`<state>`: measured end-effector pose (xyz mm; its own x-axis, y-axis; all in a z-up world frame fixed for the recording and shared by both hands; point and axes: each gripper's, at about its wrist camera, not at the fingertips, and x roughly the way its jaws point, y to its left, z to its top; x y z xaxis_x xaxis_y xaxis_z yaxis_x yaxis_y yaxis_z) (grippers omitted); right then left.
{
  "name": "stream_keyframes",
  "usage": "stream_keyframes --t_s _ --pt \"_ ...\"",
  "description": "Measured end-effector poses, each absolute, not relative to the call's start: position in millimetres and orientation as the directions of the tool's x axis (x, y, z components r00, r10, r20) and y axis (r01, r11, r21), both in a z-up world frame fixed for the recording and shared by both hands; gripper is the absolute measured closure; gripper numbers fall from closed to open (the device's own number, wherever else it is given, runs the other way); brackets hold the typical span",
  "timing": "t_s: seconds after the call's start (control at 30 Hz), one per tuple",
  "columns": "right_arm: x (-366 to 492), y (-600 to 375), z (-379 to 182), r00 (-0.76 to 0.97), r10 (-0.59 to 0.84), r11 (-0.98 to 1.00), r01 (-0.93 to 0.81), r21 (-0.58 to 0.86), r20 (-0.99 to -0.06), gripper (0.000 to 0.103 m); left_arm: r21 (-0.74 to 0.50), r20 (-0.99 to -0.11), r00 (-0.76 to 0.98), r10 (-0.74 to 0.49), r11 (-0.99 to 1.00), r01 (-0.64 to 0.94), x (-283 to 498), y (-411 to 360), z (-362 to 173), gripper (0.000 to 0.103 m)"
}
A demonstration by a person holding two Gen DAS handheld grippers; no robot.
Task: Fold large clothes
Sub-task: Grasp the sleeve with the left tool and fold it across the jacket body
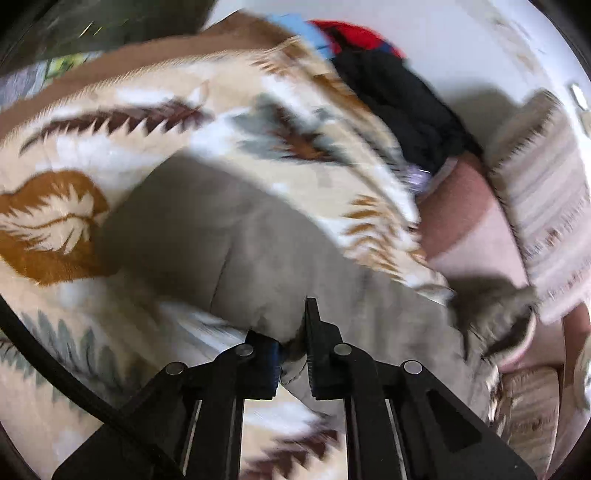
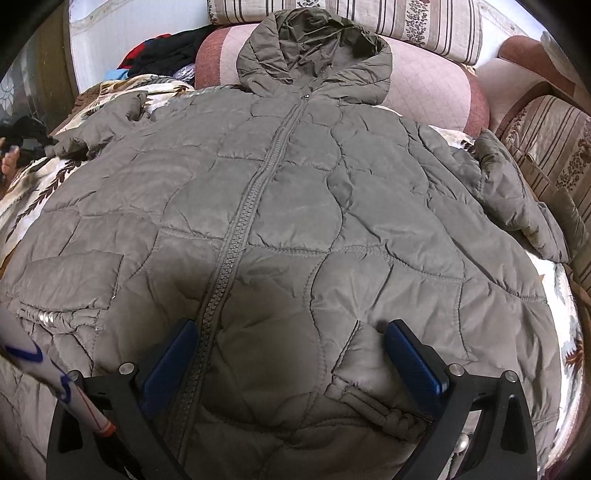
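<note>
The quilted grey-green hooded jacket [image 2: 295,206] lies front-up, zipped, spread flat on a feather-patterned blanket [image 1: 110,147], hood against a pink quilted cushion [image 2: 436,85]. Striped cushions [image 2: 424,22] and a dark clothes pile [image 2: 166,51] line the white wall behind. Left gripper [image 1: 295,354]: jaws clamped on a jacket fold. Right gripper [image 2: 291,365]: jaws wide apart above the hem, holding nothing.

Left wrist cam: close over the jacket [image 1: 258,236] edge, angled steeply down, blurred, patterned blanket [image 1: 110,147] filling the view beyond it. Right wrist cam: near the jacket [image 2: 295,221] hem, tilted down, facing toward its hood. Shared: jacket, blanket [image 2: 122,86], dark clothes pile [image 1: 399,99] beyond it.
</note>
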<state>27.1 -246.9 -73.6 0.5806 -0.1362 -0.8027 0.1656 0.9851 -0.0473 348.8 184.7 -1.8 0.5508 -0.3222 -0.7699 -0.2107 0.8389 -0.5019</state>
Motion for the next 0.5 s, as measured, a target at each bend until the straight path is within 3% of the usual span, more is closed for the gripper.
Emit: stream_keyframes --t_s 0.27,0.5 --pt "7.7 -259.9 -49.7 0.634 -0.098 0.982 0.185 0.027 -0.767 0.002 -0.531 -0.688 0.531 -0.496 0.842 0.099 299.0 46.3 73.9 0.093" --pt "-25.5 -301.7 -29.5 0.667 -0.143 0.953 0.293 0.081 -0.731 0.002 -0.569 -0.708 0.342 -0.617 0.786 0.241 256.5 -83.6 39.3 0.093"
